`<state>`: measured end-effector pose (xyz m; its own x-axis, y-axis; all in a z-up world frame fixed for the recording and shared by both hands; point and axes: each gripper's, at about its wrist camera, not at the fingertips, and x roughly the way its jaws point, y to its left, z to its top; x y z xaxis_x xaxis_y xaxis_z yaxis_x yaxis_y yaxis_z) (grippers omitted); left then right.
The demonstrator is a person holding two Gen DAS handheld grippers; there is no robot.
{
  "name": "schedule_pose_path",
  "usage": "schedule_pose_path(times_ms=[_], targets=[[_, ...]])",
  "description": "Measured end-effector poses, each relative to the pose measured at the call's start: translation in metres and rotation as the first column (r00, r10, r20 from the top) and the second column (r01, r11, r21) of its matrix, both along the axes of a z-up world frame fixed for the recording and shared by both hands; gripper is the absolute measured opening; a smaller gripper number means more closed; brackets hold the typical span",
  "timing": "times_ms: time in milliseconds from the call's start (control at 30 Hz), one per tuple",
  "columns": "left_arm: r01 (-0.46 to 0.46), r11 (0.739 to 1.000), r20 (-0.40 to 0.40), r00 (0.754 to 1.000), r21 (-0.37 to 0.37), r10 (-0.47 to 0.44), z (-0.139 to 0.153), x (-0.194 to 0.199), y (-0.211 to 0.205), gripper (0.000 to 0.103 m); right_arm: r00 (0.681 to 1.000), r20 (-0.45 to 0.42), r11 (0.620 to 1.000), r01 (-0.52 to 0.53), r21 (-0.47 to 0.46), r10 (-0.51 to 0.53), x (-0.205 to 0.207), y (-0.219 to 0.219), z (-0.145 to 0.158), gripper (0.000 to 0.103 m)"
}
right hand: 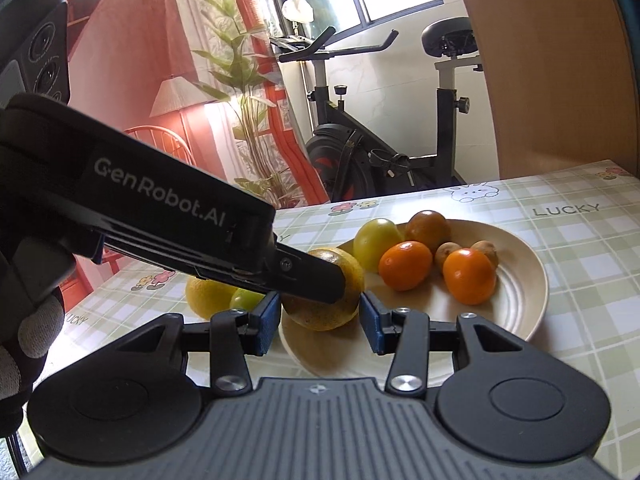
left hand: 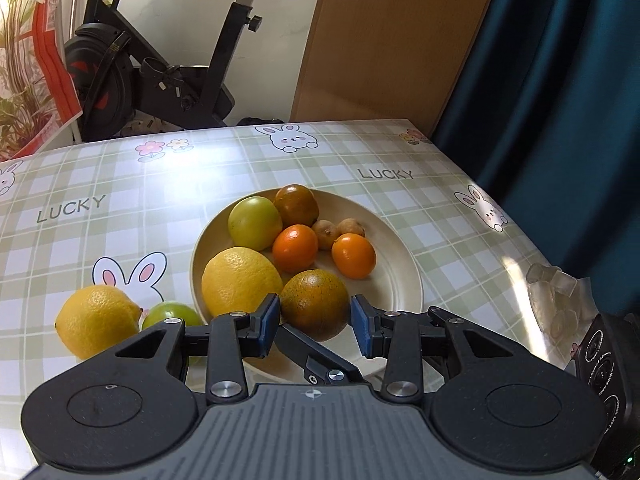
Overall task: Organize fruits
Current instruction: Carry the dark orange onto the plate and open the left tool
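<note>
Yellow lemon (left hand: 96,322) and green fruit (left hand: 170,314) lie on the table (left hand: 120,216) beside the plate (left hand: 400,276); your left tool (left hand: 315,318) and right tool (right hand: 320,320) gape narrowly, empty. Crowded together, they may collide or knock the mottled orange (left hand: 314,304).

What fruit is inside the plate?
The plate holds a lemon, a green fruit, two oranges, two dark-skinned citrus and two small brown fruits. Anything underneath them is hidden.

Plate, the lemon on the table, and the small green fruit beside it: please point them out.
plate (left hand: 404,280), left wrist view, bare right rim.
lemon on the table (left hand: 96,320), left wrist view, middle of peel.
small green fruit (left hand: 170,314), left wrist view, top.
</note>
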<state>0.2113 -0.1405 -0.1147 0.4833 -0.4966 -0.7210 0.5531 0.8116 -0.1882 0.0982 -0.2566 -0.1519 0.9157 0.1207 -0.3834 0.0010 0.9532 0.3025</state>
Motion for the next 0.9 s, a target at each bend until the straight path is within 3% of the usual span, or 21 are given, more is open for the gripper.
schedule_pose_path(times_ms=[233,467,900], targets=[[0.056,0.998,0.001,0.998,0.028,-0.057,-0.004,0.012,-0.022,0.041,0.999,-0.017,0.998,0.049,-0.024,-0.05,0.002,-0.018,0.001,0.046],[0.059,0.997,-0.012,0.998,0.049,-0.058,-0.01,0.023,-0.034,0.041,0.995,-0.067,0.997,0.07,0.013,-0.069,0.015,-0.031,-0.004,0.046],[0.047,0.997,-0.03,0.999,0.061,-0.045,-0.019,0.035,-0.041,0.042,0.989,-0.116,0.996,0.087,-0.013,-0.088,0.027,-0.03,-0.005,0.046]])
